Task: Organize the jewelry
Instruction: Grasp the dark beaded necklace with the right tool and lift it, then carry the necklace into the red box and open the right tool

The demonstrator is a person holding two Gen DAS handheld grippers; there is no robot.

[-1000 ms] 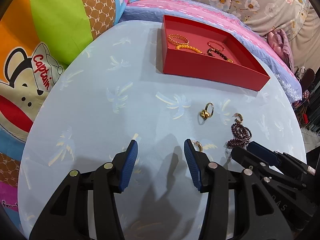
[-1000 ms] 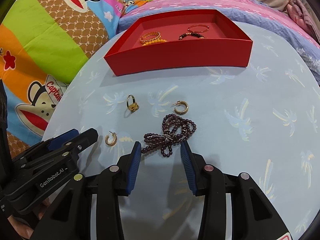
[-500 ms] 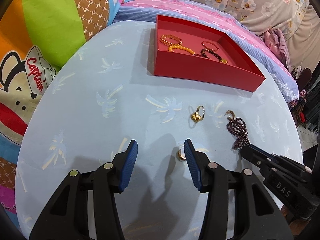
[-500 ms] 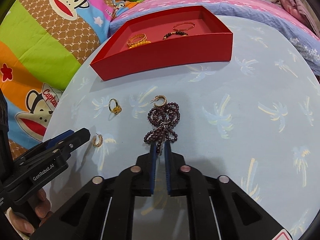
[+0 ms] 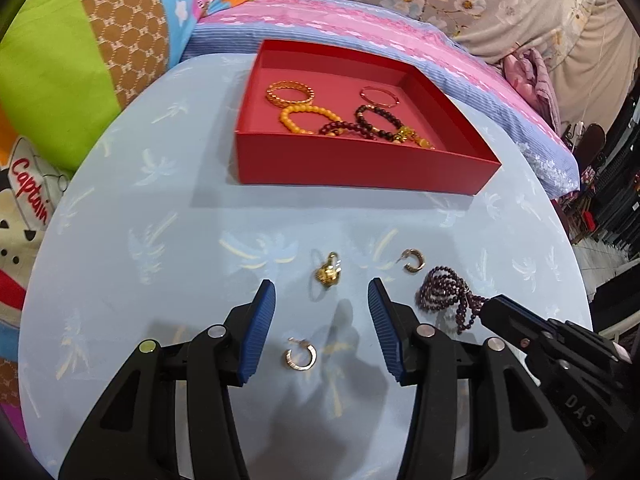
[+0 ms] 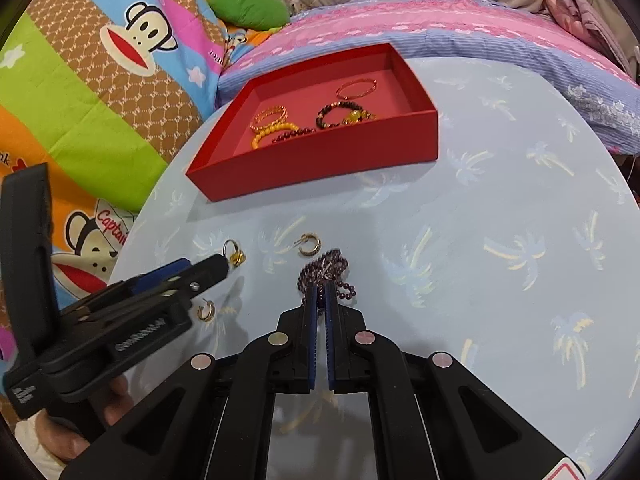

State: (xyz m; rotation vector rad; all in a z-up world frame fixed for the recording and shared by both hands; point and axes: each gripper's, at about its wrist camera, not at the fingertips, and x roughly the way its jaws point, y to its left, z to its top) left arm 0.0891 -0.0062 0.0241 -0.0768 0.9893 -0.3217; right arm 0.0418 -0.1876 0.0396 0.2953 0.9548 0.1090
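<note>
Left gripper (image 5: 322,332) hangs with its blue pads apart and nothing pinched, seen from the left wrist view above the pale blue table (image 5: 160,208). One gold hoop earring (image 5: 301,356) lies on the table between the pads, touching neither. A gold ring (image 5: 328,274) sits just beyond the fingertips, and a second hoop earring (image 5: 412,261) lies to its right. The dark purple bead necklace (image 5: 442,292) is bunched beside it, its near end in the tip of the right gripper (image 5: 494,307). A red tray (image 5: 360,160) farther back holds several bracelets.

From the right wrist view, the right gripper (image 6: 320,292) is clenched on the bead necklace (image 6: 326,270), strands caught between the closed pads. The red tray (image 6: 320,160) stands beyond, the left gripper (image 6: 218,268) reaching in near the ring (image 6: 234,254).
</note>
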